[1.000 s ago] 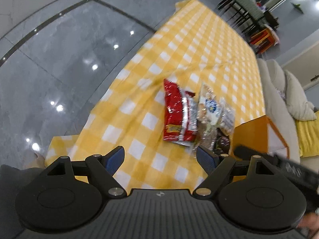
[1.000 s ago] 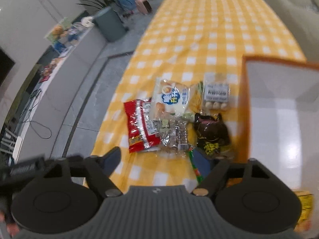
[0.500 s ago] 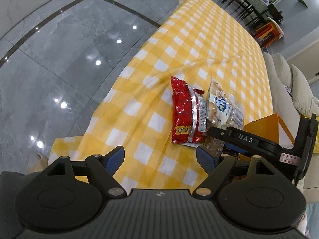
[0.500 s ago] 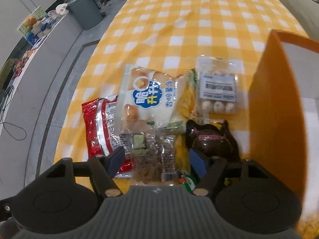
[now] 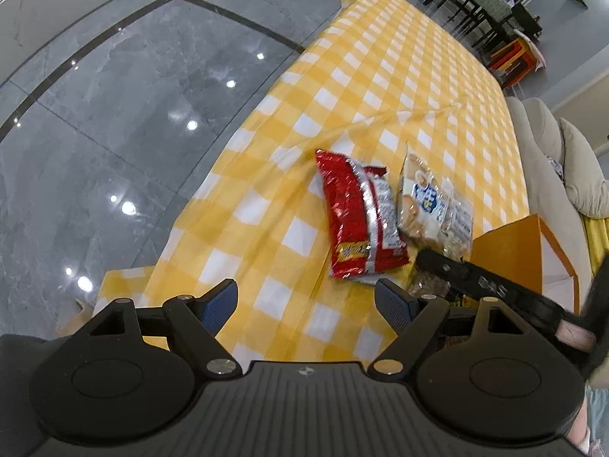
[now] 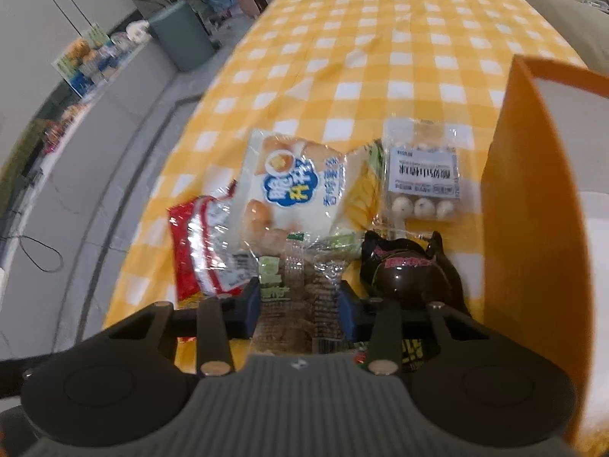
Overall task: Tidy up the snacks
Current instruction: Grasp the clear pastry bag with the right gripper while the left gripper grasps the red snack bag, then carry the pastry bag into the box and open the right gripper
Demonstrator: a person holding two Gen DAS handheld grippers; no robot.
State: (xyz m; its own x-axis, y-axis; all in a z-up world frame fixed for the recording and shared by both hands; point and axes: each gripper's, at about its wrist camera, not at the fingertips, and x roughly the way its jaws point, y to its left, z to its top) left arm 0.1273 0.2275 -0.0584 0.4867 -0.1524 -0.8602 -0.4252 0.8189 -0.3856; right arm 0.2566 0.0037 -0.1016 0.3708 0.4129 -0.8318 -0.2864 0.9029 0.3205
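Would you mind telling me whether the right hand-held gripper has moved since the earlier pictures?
Yes. The right hand-held gripper has come down toward the checked tablecloth, its jaws closing around the clear snack packet.

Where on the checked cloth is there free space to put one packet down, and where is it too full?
Free: the checked cloth beyond the snacks, and the strip between the red packet and the cloth's floor-side edge. Crowded: red packet, white bun bag, clear packet between the closing right gripper, dark packet and egg pack lie tight against the orange box.
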